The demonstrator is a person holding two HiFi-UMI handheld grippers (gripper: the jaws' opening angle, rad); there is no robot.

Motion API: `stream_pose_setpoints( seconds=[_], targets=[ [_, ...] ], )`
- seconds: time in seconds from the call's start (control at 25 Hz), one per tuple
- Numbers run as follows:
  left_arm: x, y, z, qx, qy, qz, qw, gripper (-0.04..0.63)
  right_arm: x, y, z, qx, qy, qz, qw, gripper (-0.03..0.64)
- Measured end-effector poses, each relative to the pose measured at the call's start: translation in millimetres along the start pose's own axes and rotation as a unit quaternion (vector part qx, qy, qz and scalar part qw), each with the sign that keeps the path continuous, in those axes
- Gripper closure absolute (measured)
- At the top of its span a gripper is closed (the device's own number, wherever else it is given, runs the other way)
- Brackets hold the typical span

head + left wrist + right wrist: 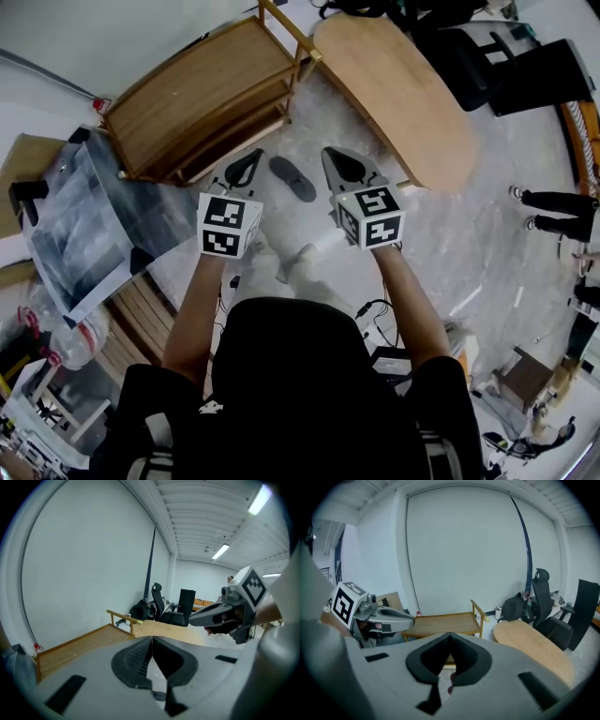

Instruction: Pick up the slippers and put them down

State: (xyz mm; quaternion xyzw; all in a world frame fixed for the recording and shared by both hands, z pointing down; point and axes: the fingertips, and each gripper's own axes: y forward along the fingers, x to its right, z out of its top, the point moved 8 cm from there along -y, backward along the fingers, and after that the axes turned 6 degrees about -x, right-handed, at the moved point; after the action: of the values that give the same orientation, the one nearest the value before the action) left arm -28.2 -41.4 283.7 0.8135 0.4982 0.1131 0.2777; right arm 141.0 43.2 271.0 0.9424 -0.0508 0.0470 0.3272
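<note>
One dark slipper (292,178) lies on the pale floor, between and below the tips of both grippers in the head view. My left gripper (246,167) is held up in the air to the slipper's left, its jaws together and nothing in them. To the slipper's right my right gripper (339,161) hangs at about the same height, also shut and empty. In the left gripper view the dark pads (140,660) meet along one line, and the right gripper (206,618) shows at the right. The right gripper view shows its pads (461,660) closed, with the left gripper (410,617) at the left.
A low wooden shelf cart (202,94) stands beyond the slipper on the left, an oval wooden table (394,94) on the right. Black office chairs (525,66) are at the far right. A plastic-covered box (84,225) sits at the left. Someone's legs (553,202) stand at the right edge.
</note>
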Motion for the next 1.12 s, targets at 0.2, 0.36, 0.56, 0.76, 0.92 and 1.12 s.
stream_pose_setpoints(
  seconds=[0.2, 0.36, 0.56, 0.76, 0.92, 1.12],
  targets=[
    [7, -24, 19, 0.035, 0.012, 0.016, 0.9992, 0.588, -9, -22, 18, 0.035, -0.014, 0.009, 0.999, 0.617],
    [18, -45, 26, 0.055, 0.019, 0.033, 0.9978, 0.588, -17, -45, 28, 0.063, -0.025, 0.014, 0.998, 0.617],
    [45, -66, 32, 0.070, 0.030, 0.043, 0.9962, 0.588, -19, -78, 32, 0.092, -0.032, 0.020, 0.995, 0.617],
    [63, -86, 37, 0.083, 0.052, 0.059, 0.9934, 0.588, -30, -104, 34, 0.113, -0.043, 0.028, 0.992, 0.617],
    [78, -101, 47, 0.103, 0.057, 0.067, 0.9908, 0.588, -35, -124, 37, 0.129, -0.050, 0.032, 0.990, 0.617],
    [97, -116, 56, 0.122, 0.065, 0.076, 0.9874, 0.588, -38, -145, 38, 0.148, -0.060, 0.036, 0.987, 0.617]
  ],
)
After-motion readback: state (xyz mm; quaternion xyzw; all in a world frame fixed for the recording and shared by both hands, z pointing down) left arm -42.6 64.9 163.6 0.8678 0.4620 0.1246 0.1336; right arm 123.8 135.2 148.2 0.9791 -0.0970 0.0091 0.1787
